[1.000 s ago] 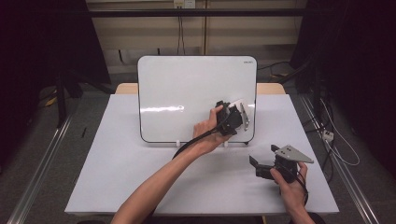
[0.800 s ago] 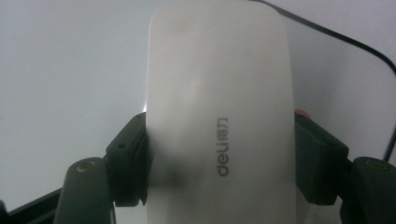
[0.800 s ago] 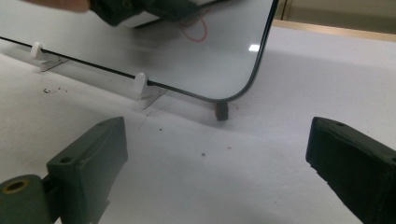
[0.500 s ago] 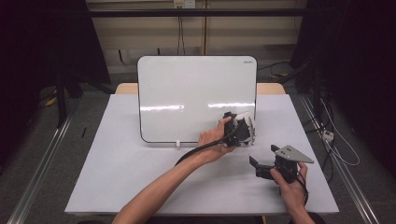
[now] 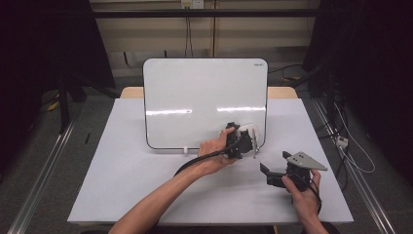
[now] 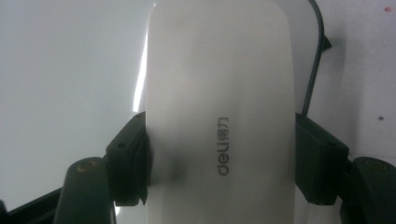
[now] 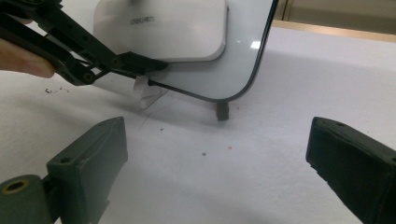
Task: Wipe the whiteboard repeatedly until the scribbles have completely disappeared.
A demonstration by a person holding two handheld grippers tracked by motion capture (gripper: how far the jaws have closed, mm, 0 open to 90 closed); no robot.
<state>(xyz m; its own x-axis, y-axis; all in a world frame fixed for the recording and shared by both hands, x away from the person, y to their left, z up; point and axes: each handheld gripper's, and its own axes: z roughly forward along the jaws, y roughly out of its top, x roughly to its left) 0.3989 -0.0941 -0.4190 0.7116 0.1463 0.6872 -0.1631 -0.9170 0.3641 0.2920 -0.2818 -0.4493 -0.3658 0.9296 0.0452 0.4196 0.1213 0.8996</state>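
A white whiteboard (image 5: 195,97) stands upright on small feet at the back of the table. My left gripper (image 5: 242,141) is shut on a white board eraser (image 5: 249,130) marked "deli" and holds it against the board's lower right corner. In the left gripper view the eraser (image 6: 219,93) sits between both black pads, with the whiteboard (image 6: 70,70) behind it. My right gripper (image 5: 267,171) rests low over the table at the right, open, nothing between its jaws. In the right gripper view the eraser (image 7: 163,23) lies flat on the whiteboard (image 7: 243,51).
The white table top (image 5: 122,185) carries a few small specks (image 7: 204,152) in front of the board. A black board foot (image 7: 223,112) stands on it. Metal rails (image 5: 39,180) and cables (image 5: 348,146) run along the floor on both sides.
My left hand has carried the eraser down and slightly right across the board, to its lower right corner. The right gripper has stayed where it was.
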